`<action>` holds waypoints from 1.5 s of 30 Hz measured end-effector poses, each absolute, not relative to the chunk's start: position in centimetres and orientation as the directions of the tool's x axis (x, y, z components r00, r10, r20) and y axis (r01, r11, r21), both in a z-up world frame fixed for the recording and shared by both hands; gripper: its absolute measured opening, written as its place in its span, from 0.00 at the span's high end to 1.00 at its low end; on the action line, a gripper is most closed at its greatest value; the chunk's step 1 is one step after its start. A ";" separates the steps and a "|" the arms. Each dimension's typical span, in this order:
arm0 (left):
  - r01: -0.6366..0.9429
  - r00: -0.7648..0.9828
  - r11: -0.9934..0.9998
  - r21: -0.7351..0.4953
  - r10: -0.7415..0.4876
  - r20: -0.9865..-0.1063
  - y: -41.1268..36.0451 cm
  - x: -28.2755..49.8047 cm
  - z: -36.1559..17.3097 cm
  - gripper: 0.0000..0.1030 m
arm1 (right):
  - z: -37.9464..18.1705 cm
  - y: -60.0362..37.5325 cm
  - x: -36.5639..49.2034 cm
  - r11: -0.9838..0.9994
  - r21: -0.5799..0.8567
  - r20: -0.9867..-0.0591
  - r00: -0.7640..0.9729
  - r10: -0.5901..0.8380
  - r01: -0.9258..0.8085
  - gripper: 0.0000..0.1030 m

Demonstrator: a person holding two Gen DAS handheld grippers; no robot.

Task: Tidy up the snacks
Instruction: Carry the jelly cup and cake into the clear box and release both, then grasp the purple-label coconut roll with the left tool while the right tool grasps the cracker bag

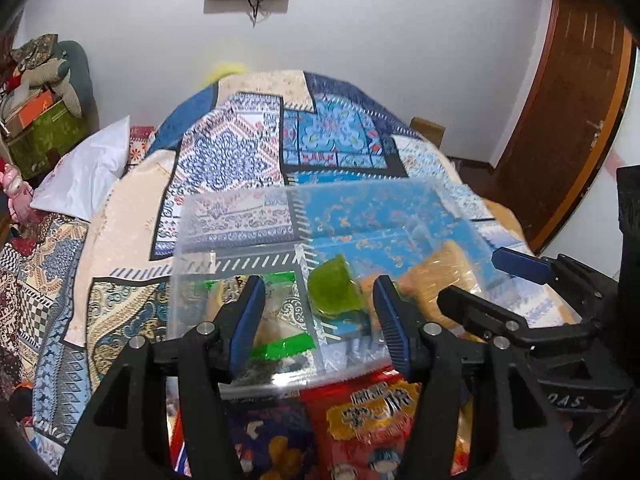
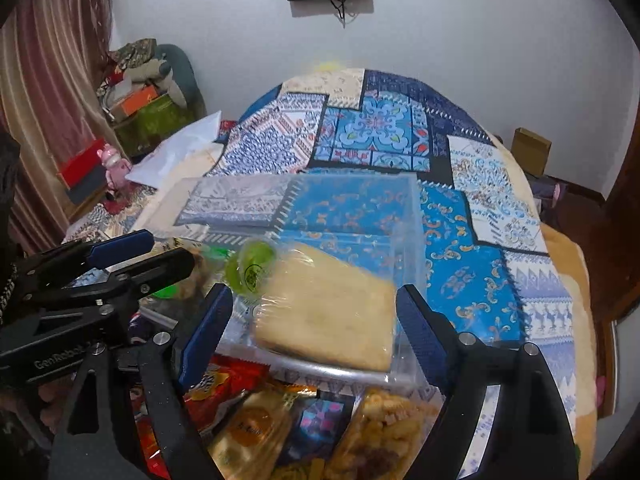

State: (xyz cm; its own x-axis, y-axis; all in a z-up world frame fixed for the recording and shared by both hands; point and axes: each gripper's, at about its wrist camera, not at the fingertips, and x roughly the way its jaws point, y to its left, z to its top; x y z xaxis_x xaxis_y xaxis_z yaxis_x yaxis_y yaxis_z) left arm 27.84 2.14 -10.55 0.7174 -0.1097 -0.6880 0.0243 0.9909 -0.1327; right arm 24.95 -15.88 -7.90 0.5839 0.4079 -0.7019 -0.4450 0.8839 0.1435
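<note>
A clear plastic box point(image 1: 240, 216) point(image 2: 412, 216) stands on the patterned quilt just ahead of both grippers. My left gripper point(image 1: 320, 320) is open at the box's near wall; a green jelly cup point(image 1: 334, 292) point(image 2: 254, 266), blurred, sits between the fingers without touching the pads. A green-wrapped snack point(image 1: 284, 348) lies below it in the box. My right gripper point(image 2: 312, 328) is open wide around a wrapped yellow cake point(image 2: 328, 312) point(image 1: 440, 276), also blurred, with a gap at its left pad. Each gripper shows at the edge of the other's view.
Loose snack packets lie heaped under the grippers: a red bag point(image 1: 360, 412), a yellow packet point(image 2: 256, 432), a bag of puffed curls point(image 2: 384, 428). The quilt-covered bed point(image 2: 380, 128) stretches beyond the box. A white pillow point(image 1: 88, 168) and stacked boxes point(image 1: 40, 128) lie left.
</note>
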 end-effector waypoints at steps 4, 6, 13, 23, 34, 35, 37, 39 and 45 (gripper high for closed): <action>0.016 0.743 0.993 -0.113 -0.087 -0.663 2.8 25.8 -8.6 0.41 | -6.0 -16.8 23.5 0.884 0.136 -0.678 0.608 0.413 -0.448 0.20; 0.008 0.755 0.994 -0.106 -0.075 -0.651 3.5 24.7 -7.7 0.35 | -5.3 -17.1 22.9 0.885 0.131 -0.671 0.617 0.410 -0.447 0.20; -0.048 0.756 0.998 -0.049 0.004 -0.655 6.4 21.2 -6.6 0.28 | -4.1 -19.1 20.6 0.898 0.110 -0.665 0.639 0.386 -0.427 0.20; -0.123 0.675 0.992 -0.021 0.068 -0.734 10.0 18.6 -10.8 0.28 | -6.8 -21.0 18.9 0.917 0.104 -0.721 0.606 0.336 -0.384 0.19; -0.154 0.577 0.986 -0.067 0.035 -0.816 12.7 14.4 -16.8 0.28 | -11.3 -23.3 19.1 0.938 0.136 -0.796 0.529 0.295 -0.319 0.19; -0.153 0.570 0.986 -0.065 0.034 -0.821 12.7 14.4 -17.2 0.28 | -11.5 -23.2 19.2 0.938 0.139 -0.798 0.524 0.296 -0.317 0.19; -0.144 0.565 0.987 -0.067 0.026 -0.825 12.6 14.4 -17.9 0.28 | -11.9 -22.9 19.6 0.938 0.138 -0.803 0.519 0.293 -0.317 0.19; -0.137 0.575 0.987 -0.081 0.012 -0.818 12.4 14.6 -18.0 0.28 | -12.2 -22.6 20.0 0.939 0.143 -0.805 0.515 0.295 -0.314 0.19; -0.139 0.559 0.985 -0.098 -0.003 -0.829 11.7 16.5 -19.0 0.33 | -13.2 -21.3 20.7 0.935 0.168 -0.813 0.493 0.312 -0.313 0.19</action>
State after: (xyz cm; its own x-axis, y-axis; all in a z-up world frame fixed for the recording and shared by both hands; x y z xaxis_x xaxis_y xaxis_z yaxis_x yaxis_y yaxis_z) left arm 16.46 11.68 -18.95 0.5589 -0.0033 -0.8292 -0.1390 0.9855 -0.0976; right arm 20.69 -21.33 -13.24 0.4927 0.3116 -0.8125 -0.3133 0.9346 0.1684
